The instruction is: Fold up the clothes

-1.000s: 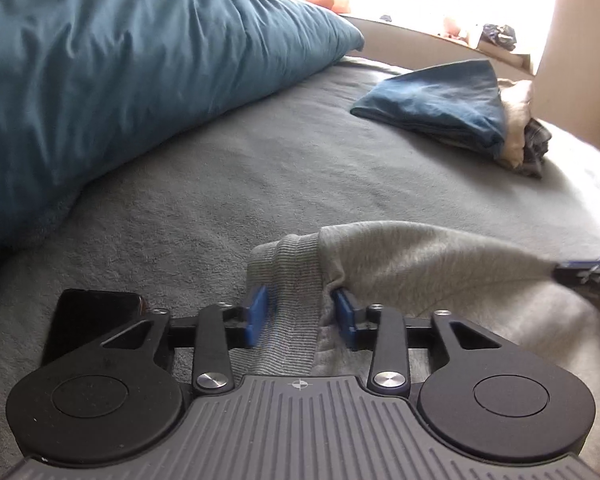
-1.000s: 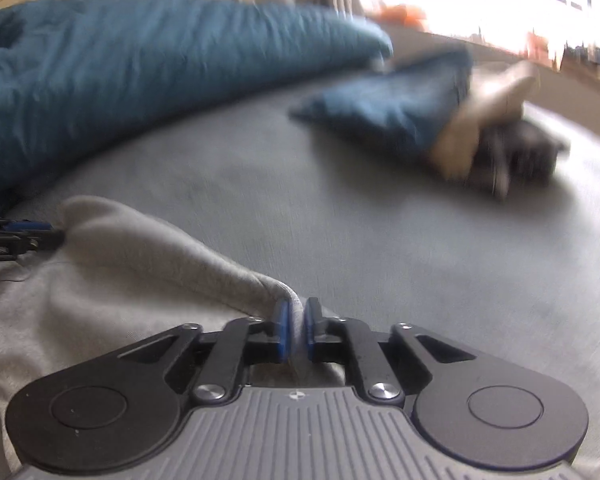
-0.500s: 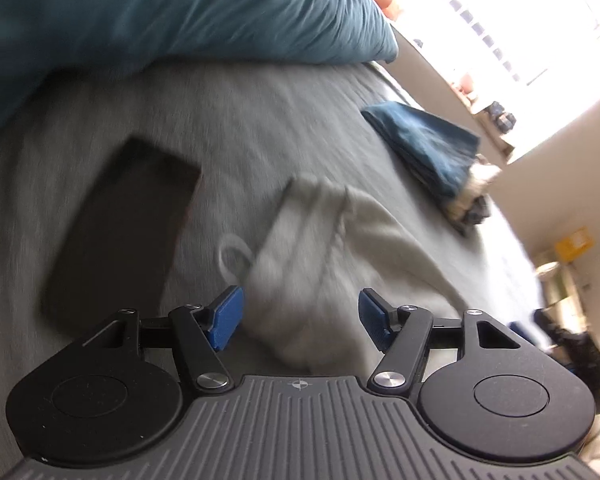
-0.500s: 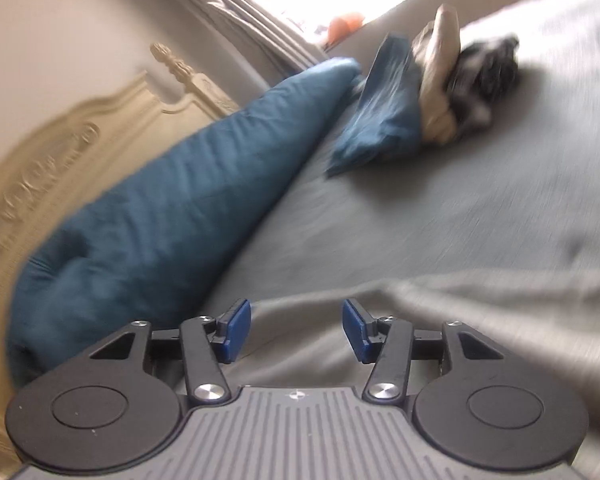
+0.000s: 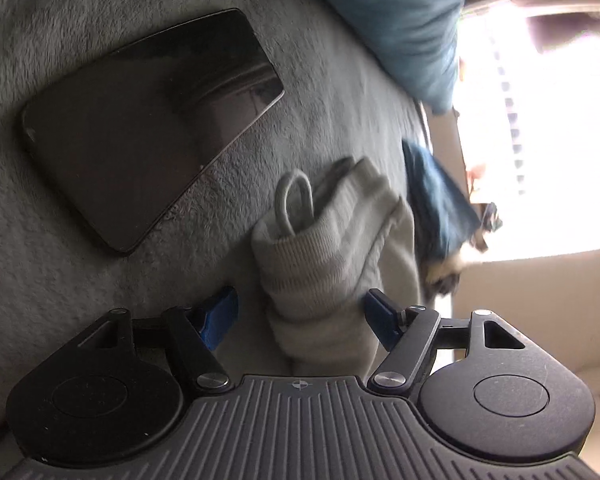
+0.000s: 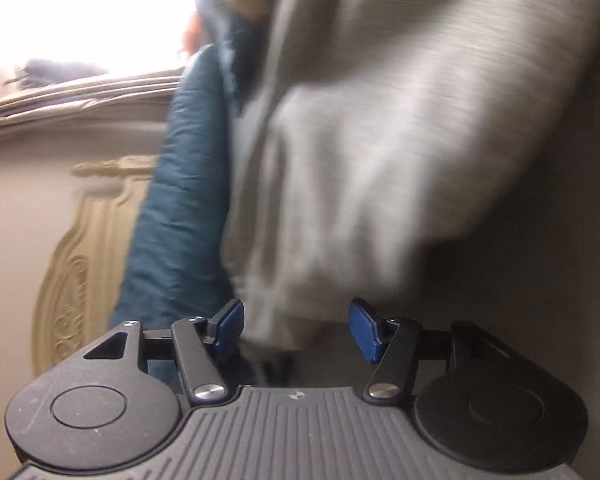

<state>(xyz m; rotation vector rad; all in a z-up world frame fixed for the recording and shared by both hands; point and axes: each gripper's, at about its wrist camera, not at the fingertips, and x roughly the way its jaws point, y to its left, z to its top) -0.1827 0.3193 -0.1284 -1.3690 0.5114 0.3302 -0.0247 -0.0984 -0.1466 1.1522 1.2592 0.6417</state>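
Note:
A light grey sweat garment (image 5: 320, 256) with a ribbed band and a drawstring loop (image 5: 294, 200) lies bunched on the grey bed cover (image 5: 60, 280). My left gripper (image 5: 300, 320) has its jaws opening. The ribbed band lies between the blue pads (image 5: 220, 316) without being pressed. In the right wrist view the same grey garment (image 6: 400, 120) fills the upper right, blurred. My right gripper (image 6: 298, 326) also has its jaws opening, with a fold of the cloth hanging loosely in the gap. Both views are strongly rolled.
A dark phone (image 5: 140, 128) lies flat on the cover, left of the garment. A teal duvet (image 5: 400, 12) runs along the head of the bed, against a cream carved headboard (image 6: 80, 260). A pile of clothes topped by a blue one (image 5: 436, 200) sits beyond the garment.
Both grippers were shut on the grey garment's edge and have let it go, with their jaws spread wide. Both views have rolled hard, and the garment has dropped onto the cover.

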